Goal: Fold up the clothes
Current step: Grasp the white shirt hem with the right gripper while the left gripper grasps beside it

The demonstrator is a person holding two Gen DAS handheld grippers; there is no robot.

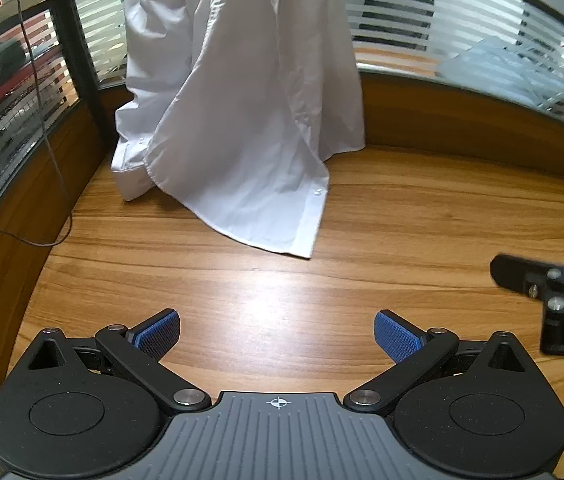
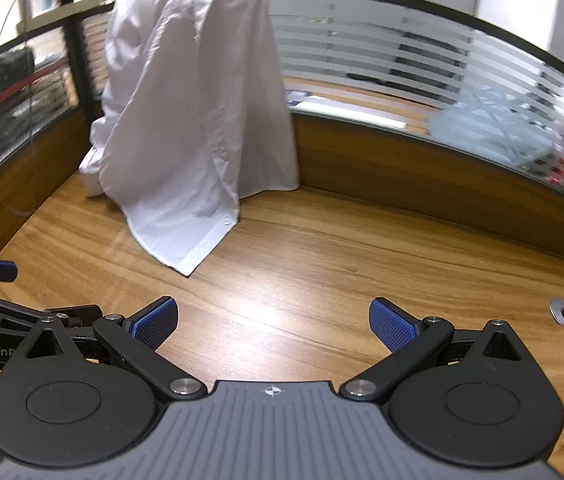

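The left gripper (image 1: pixel 277 334) has its blue-padded jaws spread wide with nothing between them, above bare wooden desk (image 1: pixel 402 216). The right gripper (image 2: pixel 273 325) is equally wide and empty; in the left wrist view it shows at 3 o'clock. Out at 12 o'clock the white shirt (image 1: pixel 241 100) hangs over the striped glass partition (image 1: pixel 462 28), its buttoned hem trailing onto the desk. A thin cable (image 1: pixel 41 128) droops at 10 o'clock.

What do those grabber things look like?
Each hand-held gripper, left and right, has black link arms with silver rivets, round black discs, a ribbed grey base with a crosshair mark, and two blue pads with a fine grid texture.
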